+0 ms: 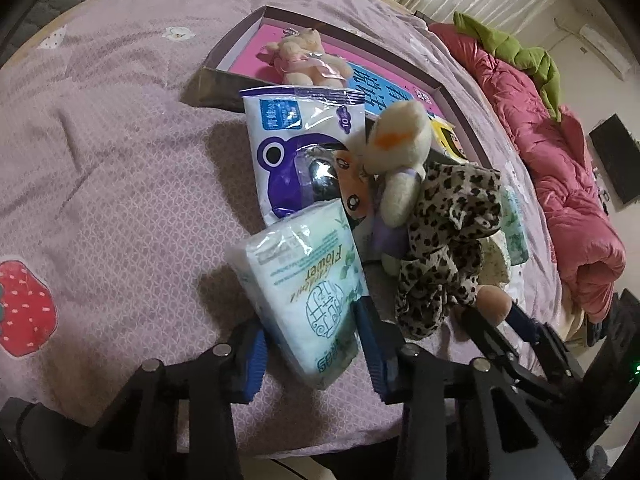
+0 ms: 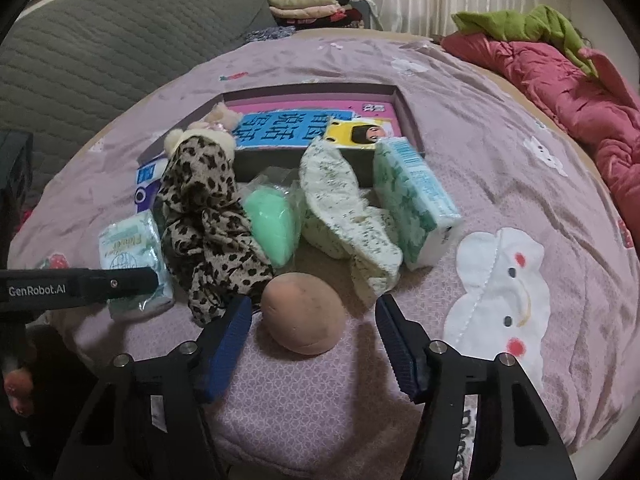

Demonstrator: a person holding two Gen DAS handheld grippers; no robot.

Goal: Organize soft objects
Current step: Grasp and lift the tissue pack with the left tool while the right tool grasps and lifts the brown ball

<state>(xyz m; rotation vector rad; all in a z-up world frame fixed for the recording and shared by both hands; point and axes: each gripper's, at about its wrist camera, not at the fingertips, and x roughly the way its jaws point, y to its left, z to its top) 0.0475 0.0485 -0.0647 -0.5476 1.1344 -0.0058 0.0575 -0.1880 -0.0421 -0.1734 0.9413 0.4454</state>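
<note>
My left gripper (image 1: pixel 312 340) stands open around a tissue pack marked "Flower" (image 1: pixel 308 292), its blue pads on either side; whether they touch it I cannot tell. The pack also shows in the right wrist view (image 2: pixel 132 256). My right gripper (image 2: pixel 314 344) is open around a tan foam ball (image 2: pixel 304 312) on the bed. Behind lie a leopard-print plush (image 2: pixel 208 216), a green sponge in wrap (image 2: pixel 272 224), a floral cloth (image 2: pixel 344 216) and a green tissue pack (image 2: pixel 416 204). A shallow box (image 1: pixel 224 52) with a pink floor holds a small teddy bear (image 1: pixel 304 60).
A purple-and-white wipes bag (image 1: pixel 296 148) and a cream doll (image 1: pixel 396 148) lie by the box. A red quilt (image 2: pixel 580 92) with green cloth lies at the right. A grey padded headboard (image 2: pixel 100 48) is at the left. The left gripper's arm (image 2: pixel 76 286) reaches in from the left.
</note>
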